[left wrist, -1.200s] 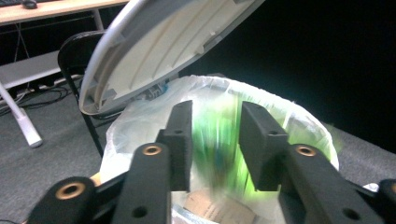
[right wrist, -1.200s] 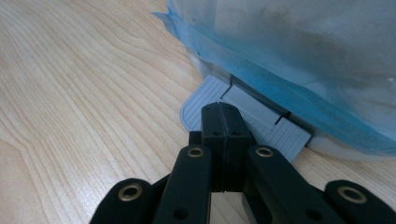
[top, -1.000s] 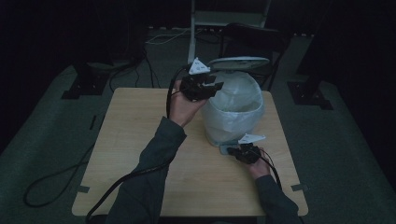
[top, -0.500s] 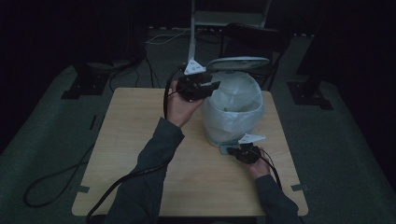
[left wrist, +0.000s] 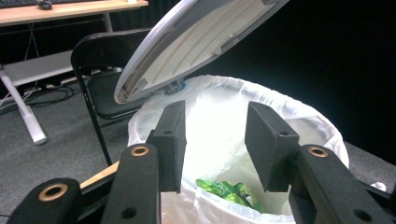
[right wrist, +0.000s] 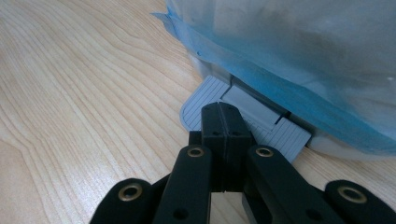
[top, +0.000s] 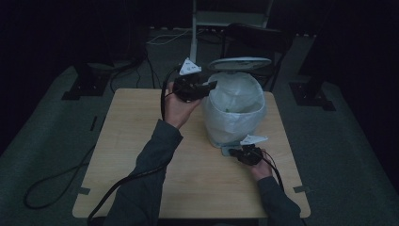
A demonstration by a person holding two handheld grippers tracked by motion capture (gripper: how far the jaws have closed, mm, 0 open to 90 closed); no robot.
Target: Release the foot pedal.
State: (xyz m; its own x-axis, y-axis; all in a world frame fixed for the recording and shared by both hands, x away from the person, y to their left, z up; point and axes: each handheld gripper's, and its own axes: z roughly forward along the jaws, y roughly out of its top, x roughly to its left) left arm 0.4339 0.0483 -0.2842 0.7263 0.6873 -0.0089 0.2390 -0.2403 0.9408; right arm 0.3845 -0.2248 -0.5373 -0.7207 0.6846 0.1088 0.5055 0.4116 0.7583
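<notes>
White-lined bin [top: 234, 110], lid [top: 240, 62] raised, green litter [left wrist: 226, 191] inside

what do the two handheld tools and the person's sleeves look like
Both the left tool and the right tool are black, each topped by a pale three-cornered plate and trailing a black cable. Their jaws are flat black blocks on linked arms with brass-coloured rivets. The person wears dark grey-green long sleeves.

Black folding chair [left wrist: 100, 70] behind table [top: 141, 155], white desk leg [left wrist: 23, 116], floor cables [top: 51, 183], tripod bases [top: 77, 89]
</notes>
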